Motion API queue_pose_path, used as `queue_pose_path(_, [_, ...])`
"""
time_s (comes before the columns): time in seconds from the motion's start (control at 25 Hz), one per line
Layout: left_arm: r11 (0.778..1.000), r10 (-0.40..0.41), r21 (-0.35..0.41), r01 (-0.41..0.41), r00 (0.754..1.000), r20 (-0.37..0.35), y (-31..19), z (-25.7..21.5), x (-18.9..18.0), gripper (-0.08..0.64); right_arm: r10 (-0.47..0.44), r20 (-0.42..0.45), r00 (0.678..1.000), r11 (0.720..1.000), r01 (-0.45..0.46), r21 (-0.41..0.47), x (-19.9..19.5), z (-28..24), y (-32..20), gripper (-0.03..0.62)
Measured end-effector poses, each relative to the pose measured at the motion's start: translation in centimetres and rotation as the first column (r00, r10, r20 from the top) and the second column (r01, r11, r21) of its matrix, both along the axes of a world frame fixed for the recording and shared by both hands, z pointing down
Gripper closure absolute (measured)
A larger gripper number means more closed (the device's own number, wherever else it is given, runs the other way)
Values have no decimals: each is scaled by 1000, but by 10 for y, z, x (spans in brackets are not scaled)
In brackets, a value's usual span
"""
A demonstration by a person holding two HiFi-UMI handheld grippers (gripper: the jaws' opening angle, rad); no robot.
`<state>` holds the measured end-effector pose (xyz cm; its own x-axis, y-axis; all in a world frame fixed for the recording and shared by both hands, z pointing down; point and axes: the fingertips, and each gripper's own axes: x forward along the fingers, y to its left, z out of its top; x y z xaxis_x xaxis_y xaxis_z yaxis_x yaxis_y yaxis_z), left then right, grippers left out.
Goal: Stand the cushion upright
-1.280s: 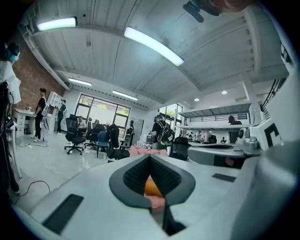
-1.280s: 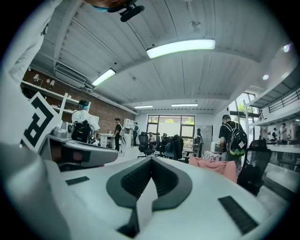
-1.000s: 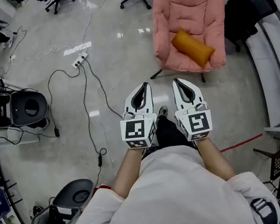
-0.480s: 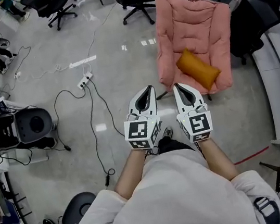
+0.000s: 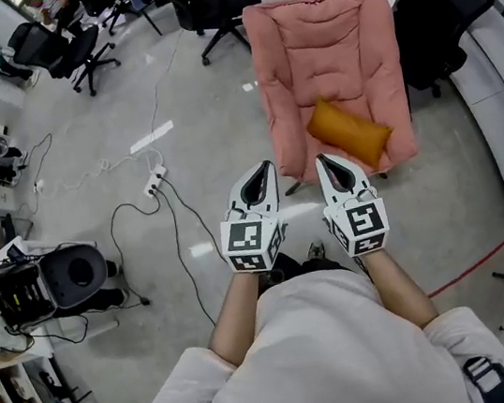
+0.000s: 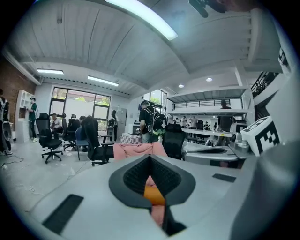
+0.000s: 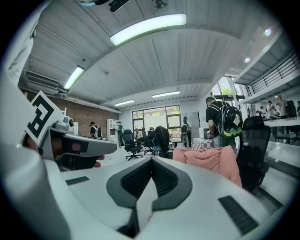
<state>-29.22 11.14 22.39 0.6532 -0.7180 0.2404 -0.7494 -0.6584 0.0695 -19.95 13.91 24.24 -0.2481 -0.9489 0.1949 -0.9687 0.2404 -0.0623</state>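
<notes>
Both tools are clenched, nothing in either: your left gripper [image 5: 262, 168] & right gripper [image 5: 323, 158] ride side by side, tips fwd toward the pink chair [image 5: 323, 52], prob. because you're not close enough yet to need them open. The orange cushion [image 5: 347, 131] lies flat & slanted on the seat near its front edge, untouched, not upright. Head view alone gives that layout. Left gripper view catches the cushion through the notch of its shut jaws. Right gripper view misses it and shows only the chair back & the other gripper alongside.
</notes>
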Motion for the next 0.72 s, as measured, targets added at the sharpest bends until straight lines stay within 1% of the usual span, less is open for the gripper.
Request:
queue_pose_path(0.08, [999,43,-3,-43,999,19,-10,2,16,549,27,11,1000,1000,-27,-2,11,3,-7,584])
queue_pose_path(0.2, [992,123,-15,-122,992,42,-24,9,47,549,98,32,995,995,-98,-10,36,10,-14,584])
queue_pose_path(0.36, [971,239,-41,-237,969,58,-39,19,85,549,196,35,980,980,-195,-33,69,19,-24,584])
queue_pose_path(0.44, [955,294,-52,-291,954,55,-49,23,107,549,243,30,970,969,-241,-46,88,26,-34,584])
queue_pose_path(0.52, [934,355,-54,-352,933,54,-62,28,128,548,292,45,955,955,-289,-59,104,34,-45,584])
queue_pose_path(0.64, [899,437,-63,-433,898,58,-90,35,152,549,358,60,932,932,-352,-87,116,45,-62,584])
queue_pose_path(0.72, [876,481,-80,-476,875,55,-113,37,164,549,399,41,916,913,-393,-112,121,49,-76,584])
